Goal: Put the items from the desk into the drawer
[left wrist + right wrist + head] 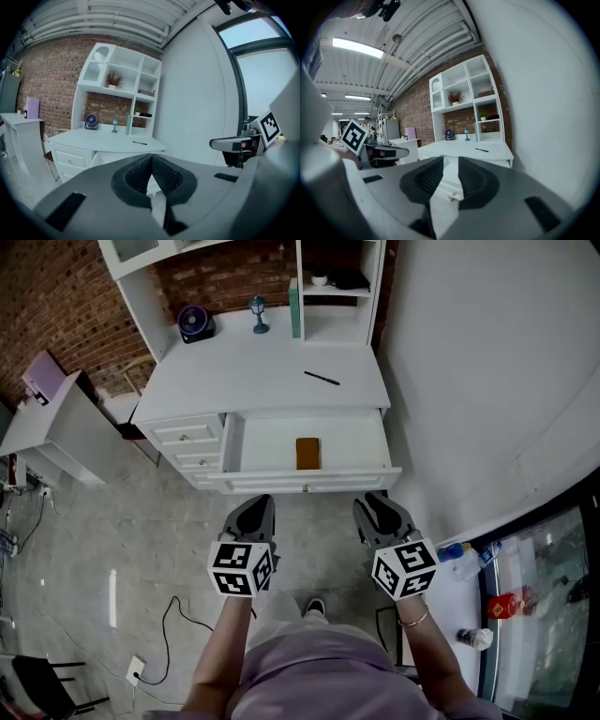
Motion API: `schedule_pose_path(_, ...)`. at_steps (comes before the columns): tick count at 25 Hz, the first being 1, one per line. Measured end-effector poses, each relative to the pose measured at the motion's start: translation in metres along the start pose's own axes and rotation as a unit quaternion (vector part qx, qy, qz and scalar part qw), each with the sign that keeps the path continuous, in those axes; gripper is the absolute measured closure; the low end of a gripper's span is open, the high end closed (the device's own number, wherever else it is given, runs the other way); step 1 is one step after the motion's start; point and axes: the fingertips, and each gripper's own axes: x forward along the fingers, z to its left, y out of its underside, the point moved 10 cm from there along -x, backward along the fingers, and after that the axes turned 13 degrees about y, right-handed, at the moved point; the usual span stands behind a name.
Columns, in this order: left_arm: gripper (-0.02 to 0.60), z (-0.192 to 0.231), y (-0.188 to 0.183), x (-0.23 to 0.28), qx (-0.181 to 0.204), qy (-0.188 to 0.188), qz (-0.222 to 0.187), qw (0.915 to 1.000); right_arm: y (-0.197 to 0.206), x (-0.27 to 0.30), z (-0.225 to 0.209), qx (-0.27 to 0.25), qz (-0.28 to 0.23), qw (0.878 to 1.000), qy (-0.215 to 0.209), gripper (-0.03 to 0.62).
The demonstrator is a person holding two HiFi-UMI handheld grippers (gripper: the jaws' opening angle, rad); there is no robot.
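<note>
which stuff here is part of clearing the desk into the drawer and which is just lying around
Job: open drawer, brown case already in it, black pen on the desk; perhaps the fan and little lamp.
Lying about: floor cable, purple box on side table, bottle at right.

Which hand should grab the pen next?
Right, probably. The pen lies on the right half of the desk, more in line with the right tool, whose jaws are apart and empty. The left tool sits further left, with its jaws together.
</note>
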Motion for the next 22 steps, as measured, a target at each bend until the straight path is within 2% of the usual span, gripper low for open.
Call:
schedule_pose_path(7, 0.583, 0.014, -0.003, 0.013, -0.002, -0.001, 0.006, 1.0000, -0.005, 0.017, -0.008, 0.001, 0.005, 1.000, 0.007, 0.447)
schedule_pose_path(13, 0.583, 0.033, -0.009, 0.041, -0.001, 0.007, 0.005, 1.0000, -0.010, 0.040, -0.021, -0.004, 0.009, 1.000, 0.021, 0.423)
schedule_pose_path(22, 0.583, 0.088, -0.024, 0.095, -0.003, 0.021, 0.009, 0.9997, -0.030, 0.112, -0.034, -0.011, 0.016, 0.999, 0.037, 0.407)
